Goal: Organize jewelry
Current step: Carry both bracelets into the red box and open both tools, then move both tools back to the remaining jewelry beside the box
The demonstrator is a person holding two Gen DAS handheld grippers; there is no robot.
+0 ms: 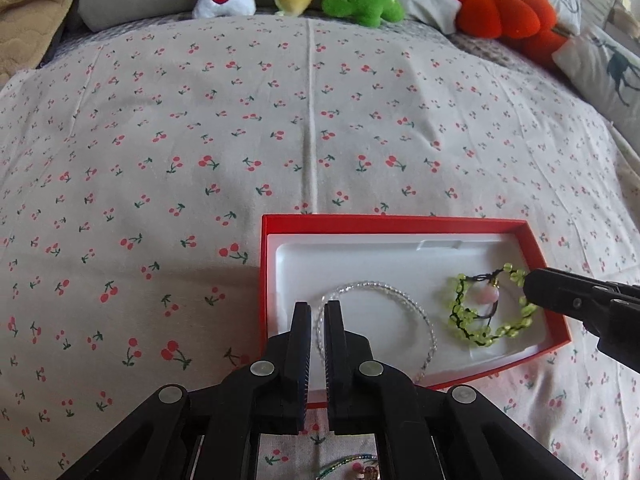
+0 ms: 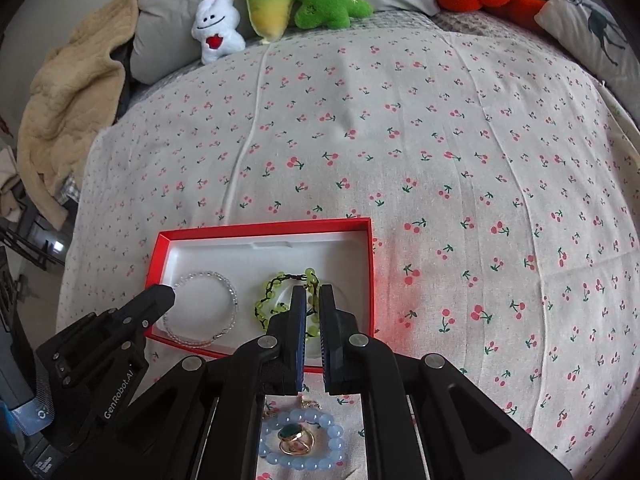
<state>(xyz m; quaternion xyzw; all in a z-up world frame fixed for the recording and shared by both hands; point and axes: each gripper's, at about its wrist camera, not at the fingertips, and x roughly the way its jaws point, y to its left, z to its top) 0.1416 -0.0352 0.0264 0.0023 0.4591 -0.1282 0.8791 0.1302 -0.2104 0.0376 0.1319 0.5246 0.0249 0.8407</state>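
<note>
Our left gripper (image 1: pixel 317 322) is parting narrowly around the clear bead bracelet (image 1: pixel 416 312) inside the red box (image 1: pixel 400 224); our right gripper (image 2: pixel 313 304) is pinching the green bracelet (image 2: pixel 266 304) there. We should be releasing gently.
</note>
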